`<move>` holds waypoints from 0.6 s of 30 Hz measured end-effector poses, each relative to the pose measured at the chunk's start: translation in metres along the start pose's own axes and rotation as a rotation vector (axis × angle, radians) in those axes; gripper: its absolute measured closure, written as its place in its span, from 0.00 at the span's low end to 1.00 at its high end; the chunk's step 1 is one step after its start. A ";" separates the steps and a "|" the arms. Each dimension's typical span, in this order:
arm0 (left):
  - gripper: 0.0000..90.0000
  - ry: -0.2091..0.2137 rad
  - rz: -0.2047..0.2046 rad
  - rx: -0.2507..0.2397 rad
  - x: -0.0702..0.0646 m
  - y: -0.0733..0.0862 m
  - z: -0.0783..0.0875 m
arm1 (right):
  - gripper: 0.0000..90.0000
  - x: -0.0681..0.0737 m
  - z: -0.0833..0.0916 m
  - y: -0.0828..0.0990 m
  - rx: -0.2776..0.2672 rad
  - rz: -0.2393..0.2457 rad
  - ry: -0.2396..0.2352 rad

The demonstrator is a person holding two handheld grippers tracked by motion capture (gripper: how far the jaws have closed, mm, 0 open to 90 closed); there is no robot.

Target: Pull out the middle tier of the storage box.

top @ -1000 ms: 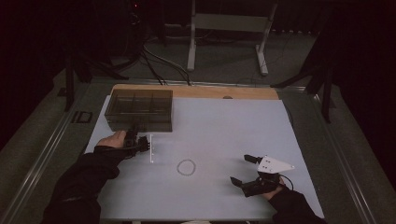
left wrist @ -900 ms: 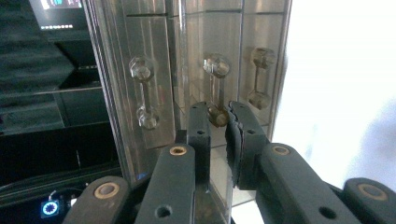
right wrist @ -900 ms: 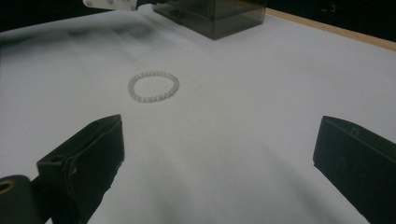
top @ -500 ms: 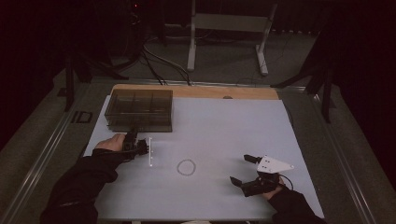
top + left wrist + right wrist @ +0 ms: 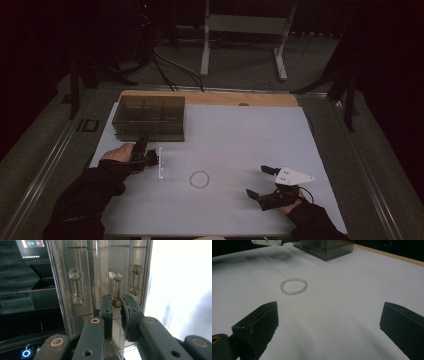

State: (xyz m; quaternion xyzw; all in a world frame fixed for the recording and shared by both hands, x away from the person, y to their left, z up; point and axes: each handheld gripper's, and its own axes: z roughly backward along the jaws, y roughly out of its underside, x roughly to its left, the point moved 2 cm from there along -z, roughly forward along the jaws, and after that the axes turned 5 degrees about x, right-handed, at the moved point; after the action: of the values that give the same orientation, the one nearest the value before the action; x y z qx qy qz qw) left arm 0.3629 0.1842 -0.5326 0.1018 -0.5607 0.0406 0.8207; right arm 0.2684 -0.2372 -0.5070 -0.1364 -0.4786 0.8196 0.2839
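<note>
The left tool [image 5: 116, 307] is clenched on a drawer handle [image 5: 115, 287] of the box [image 5: 149, 117], ready to pull; at lower right, the right tool [image 5: 261, 181] is released near the bracelet [image 5: 199, 179].

A: Left gripper [image 5: 150, 159] status?

B: Near-left, forearm angled in from the bottom left corner. Jaws nearly together, pinched on a handle; hand [image 5: 119, 152] wrapped round the body.

A: Right?

B: Right gripper [image 5: 260, 181] sits near-right, pointing left across the table. Jaws spread wide, nothing between them. Grey plate on top, hand [image 5: 290, 200] gripping from behind, dark sleeves on both arms.
</note>
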 end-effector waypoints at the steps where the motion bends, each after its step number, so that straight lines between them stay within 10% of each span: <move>1: 0.91 0.002 0.001 -0.003 0.000 0.000 0.000 | 0.02 0.000 0.000 0.000 0.004 0.001 0.001; 18: 0.85 0.132 0.069 -0.088 0.014 0.009 0.002 | 0.02 0.000 -0.001 0.001 0.004 -0.001 -0.001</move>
State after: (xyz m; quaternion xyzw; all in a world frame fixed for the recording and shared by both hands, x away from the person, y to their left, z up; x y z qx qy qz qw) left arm 0.3646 0.1919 -0.5179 0.0436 -0.5100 0.0508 0.8575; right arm 0.2685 -0.2371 -0.5077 -0.1354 -0.4769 0.8206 0.2844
